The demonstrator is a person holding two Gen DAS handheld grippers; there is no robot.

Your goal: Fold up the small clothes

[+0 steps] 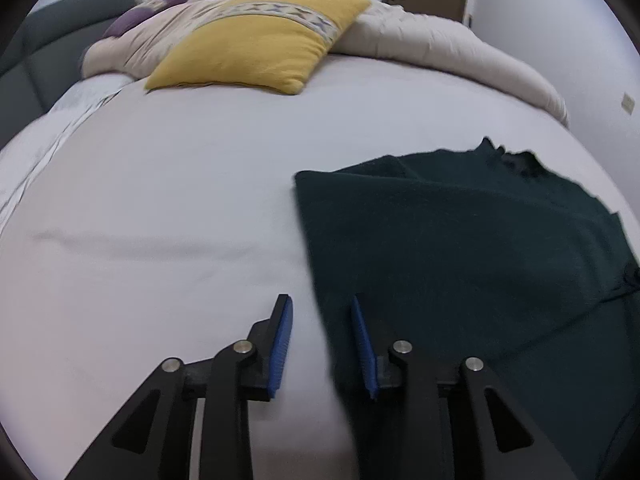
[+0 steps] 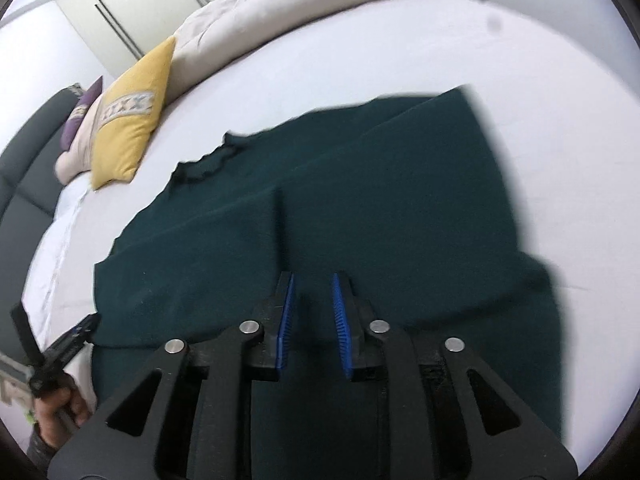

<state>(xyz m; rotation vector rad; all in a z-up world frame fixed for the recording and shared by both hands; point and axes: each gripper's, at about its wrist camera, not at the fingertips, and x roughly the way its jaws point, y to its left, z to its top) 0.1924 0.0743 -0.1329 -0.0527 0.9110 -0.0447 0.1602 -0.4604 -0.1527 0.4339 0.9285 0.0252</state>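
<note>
Both claws stand released, nothing pinched between their blue ribbed pads. Left gripper (image 1: 322, 344), black with blue pad faces, hangs with its jaws parted over the near left edge of the dark green knitted garment (image 1: 460, 248); one finger is above the pale sheet, the other above the cloth. Right gripper (image 2: 313, 320), of the same make, has a narrower gap and hovers over the garment's middle, where a folded flap ends in a straight edge just ahead of the fingertips.

That garment lies spread flat on the white bed sheet (image 1: 180, 200), its neckline towards the far side and a sleeve folded across the body. Beyond it sits a mustard yellow square cushion (image 1: 256, 40) with a patterned band, leaning on a rumpled beige duvet (image 1: 440, 44). At the lower left of the right wrist view, a person's hand (image 2: 60, 404) grips the other tool's handle.
</note>
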